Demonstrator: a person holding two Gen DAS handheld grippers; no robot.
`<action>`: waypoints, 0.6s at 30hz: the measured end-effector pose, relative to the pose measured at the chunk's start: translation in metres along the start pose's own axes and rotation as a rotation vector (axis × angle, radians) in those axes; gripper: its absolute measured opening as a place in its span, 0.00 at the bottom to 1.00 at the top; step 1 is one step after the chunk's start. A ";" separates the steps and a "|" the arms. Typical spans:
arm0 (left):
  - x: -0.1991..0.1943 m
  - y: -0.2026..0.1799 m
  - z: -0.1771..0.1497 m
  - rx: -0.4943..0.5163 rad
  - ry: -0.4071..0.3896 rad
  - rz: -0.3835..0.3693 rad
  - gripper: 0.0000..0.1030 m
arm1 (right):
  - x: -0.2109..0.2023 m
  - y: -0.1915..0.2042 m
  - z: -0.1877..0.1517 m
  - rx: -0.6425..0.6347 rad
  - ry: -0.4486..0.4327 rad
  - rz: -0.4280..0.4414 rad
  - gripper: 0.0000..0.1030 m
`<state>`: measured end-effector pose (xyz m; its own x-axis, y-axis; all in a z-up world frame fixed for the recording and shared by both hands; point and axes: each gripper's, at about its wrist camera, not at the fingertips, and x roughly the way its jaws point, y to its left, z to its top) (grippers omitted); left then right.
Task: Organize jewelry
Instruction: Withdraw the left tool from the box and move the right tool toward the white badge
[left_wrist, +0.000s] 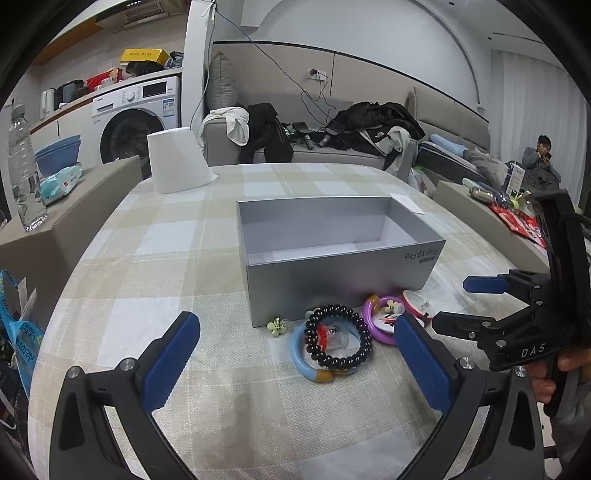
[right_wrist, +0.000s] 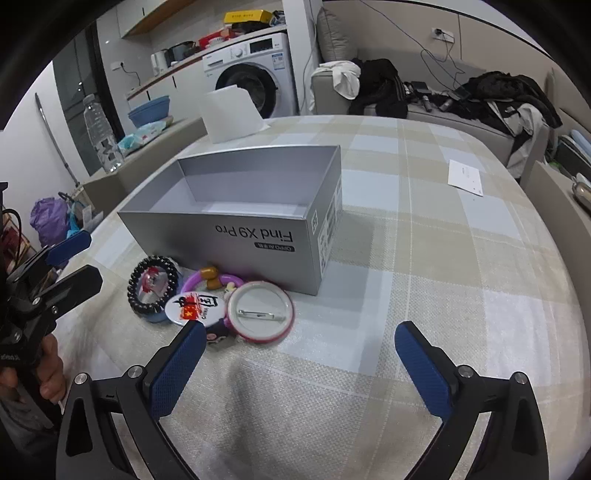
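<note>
Grey box (left_wrist: 340, 258) mid frame on checked tablecloth (left_wrist: 147, 295), open top, nothing inside. Jewelry pile low centre, just in front of box: black bead bracelet (left_wrist: 338, 341) lying on blue ring (left_wrist: 301, 356), purple ring (left_wrist: 380, 321) beside it, round pin badge (right_wrist: 260, 312) face down. Left gripper (left_wrist: 295, 365) wide open, holding nothing. Right gripper (right_wrist: 299, 365) wide open, holding nothing.

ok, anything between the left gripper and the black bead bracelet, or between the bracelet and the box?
Nothing visible blocks the left gripper: only bare tablecloth lies before the black bead bracelet. The bracelet rests on a blue ring. The silver box stands open just behind; only its near wall must be cleared.
</note>
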<state>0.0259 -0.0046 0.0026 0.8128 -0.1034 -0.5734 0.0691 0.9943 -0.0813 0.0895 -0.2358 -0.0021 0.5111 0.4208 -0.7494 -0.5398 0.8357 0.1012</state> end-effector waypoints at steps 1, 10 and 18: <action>0.000 -0.001 0.000 0.004 0.001 -0.001 0.99 | 0.001 0.001 0.000 -0.009 0.007 -0.003 0.97; 0.004 -0.003 -0.002 0.024 0.033 -0.021 0.99 | 0.009 0.011 0.003 -0.050 0.031 0.011 0.85; 0.007 0.001 -0.002 -0.010 0.059 -0.036 0.99 | 0.007 0.006 0.005 -0.022 0.030 0.044 0.70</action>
<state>0.0303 -0.0046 -0.0028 0.7743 -0.1413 -0.6168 0.0918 0.9895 -0.1113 0.0924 -0.2260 -0.0034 0.4662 0.4459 -0.7641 -0.5759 0.8086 0.1204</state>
